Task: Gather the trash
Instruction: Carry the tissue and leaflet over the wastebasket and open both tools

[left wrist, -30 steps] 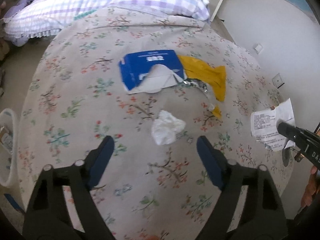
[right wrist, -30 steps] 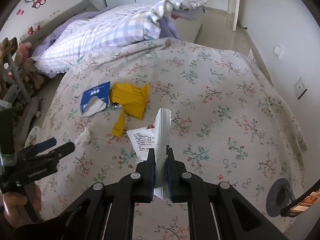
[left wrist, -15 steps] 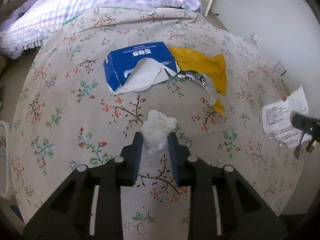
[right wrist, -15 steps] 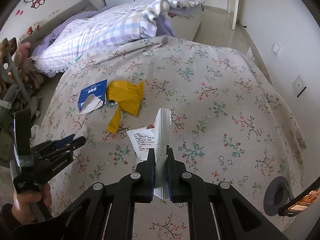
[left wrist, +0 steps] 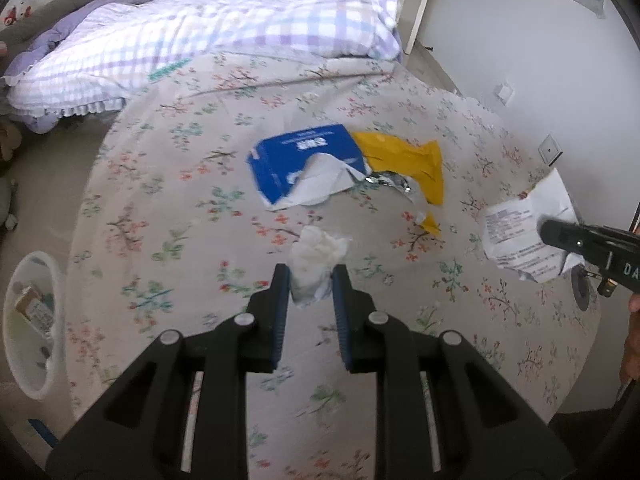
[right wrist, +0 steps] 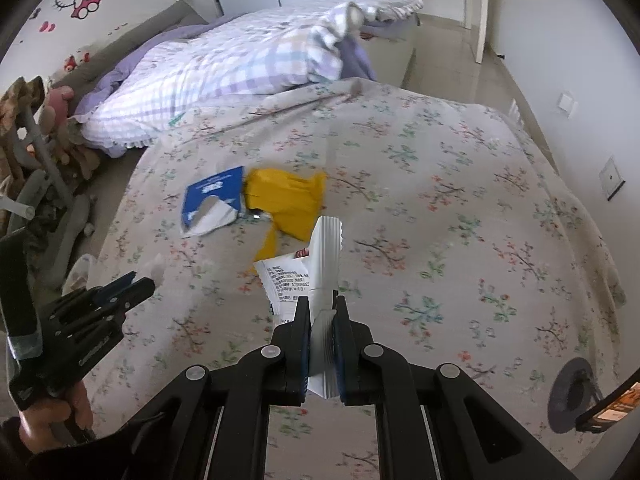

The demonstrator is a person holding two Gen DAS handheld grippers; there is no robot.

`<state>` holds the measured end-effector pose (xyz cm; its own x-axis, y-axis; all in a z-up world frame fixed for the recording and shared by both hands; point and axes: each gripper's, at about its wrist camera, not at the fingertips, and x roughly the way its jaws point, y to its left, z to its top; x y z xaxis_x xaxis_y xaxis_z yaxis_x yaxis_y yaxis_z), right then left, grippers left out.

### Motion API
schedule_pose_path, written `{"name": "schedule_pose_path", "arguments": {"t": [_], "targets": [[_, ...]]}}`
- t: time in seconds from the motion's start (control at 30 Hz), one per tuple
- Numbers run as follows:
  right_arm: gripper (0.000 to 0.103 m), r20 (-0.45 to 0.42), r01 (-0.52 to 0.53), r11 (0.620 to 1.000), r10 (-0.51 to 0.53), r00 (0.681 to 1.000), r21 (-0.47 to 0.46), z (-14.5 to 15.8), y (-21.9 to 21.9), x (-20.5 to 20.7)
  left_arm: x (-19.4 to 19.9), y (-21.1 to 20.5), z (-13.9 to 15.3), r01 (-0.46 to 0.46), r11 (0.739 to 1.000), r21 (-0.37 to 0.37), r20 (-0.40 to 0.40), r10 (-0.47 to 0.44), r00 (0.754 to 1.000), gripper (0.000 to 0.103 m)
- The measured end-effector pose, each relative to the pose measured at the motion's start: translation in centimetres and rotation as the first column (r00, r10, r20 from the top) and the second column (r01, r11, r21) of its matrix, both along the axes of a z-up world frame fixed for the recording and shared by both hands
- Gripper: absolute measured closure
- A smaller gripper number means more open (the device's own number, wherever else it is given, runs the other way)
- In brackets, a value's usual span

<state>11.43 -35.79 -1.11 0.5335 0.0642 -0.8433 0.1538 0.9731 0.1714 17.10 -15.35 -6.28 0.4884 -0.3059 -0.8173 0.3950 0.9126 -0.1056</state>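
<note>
A crumpled white tissue [left wrist: 318,246] sits between the blue pads of my left gripper [left wrist: 307,276], whose jaws are closing and press on it just above the floral bedspread [left wrist: 160,220]. From the right wrist view, the left gripper [right wrist: 140,282] shows at the left, held by a hand. My right gripper [right wrist: 322,304] is shut on a white printed wrapper [right wrist: 326,248], which sticks up from the jaws; that wrapper [left wrist: 516,220] also shows at the right of the left wrist view. A torn blue tissue pack [left wrist: 304,156] and a yellow wrapper [left wrist: 404,160] lie side by side further up the bed.
A checked quilt [left wrist: 208,40] is heaped at the far end of the bed. A white bin [left wrist: 32,320] with some items inside stands on the floor at the left. Plush toys [right wrist: 60,120] crowd the left side. A white wall [left wrist: 520,40] runs along the right.
My left gripper went from wide open to closed around the crumpled tissue, then drew it back and up off the bedspread. The right gripper kept its grip on the wrapper.
</note>
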Motion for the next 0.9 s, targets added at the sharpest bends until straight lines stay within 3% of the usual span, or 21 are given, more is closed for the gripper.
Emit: {"name": "schedule_pose_path", "arguments": {"t": [0.5,0.9], "targets": [[0.092,0.030,-0.135,0.991,0.134,0.991,0.017,0.4,8.5,3.1,0.2,10.0,2.0,-0.151,0.988,0.013,0.017,0.151,0.988,0.080],[0.092,0.052,-0.233,0.970,0.230,0.972,0.063,0.2,15.8,5.5,0.3,18.2,2.5,-0.282,0.959,0.008,0.010,0.282,0.959,0.080]]}}
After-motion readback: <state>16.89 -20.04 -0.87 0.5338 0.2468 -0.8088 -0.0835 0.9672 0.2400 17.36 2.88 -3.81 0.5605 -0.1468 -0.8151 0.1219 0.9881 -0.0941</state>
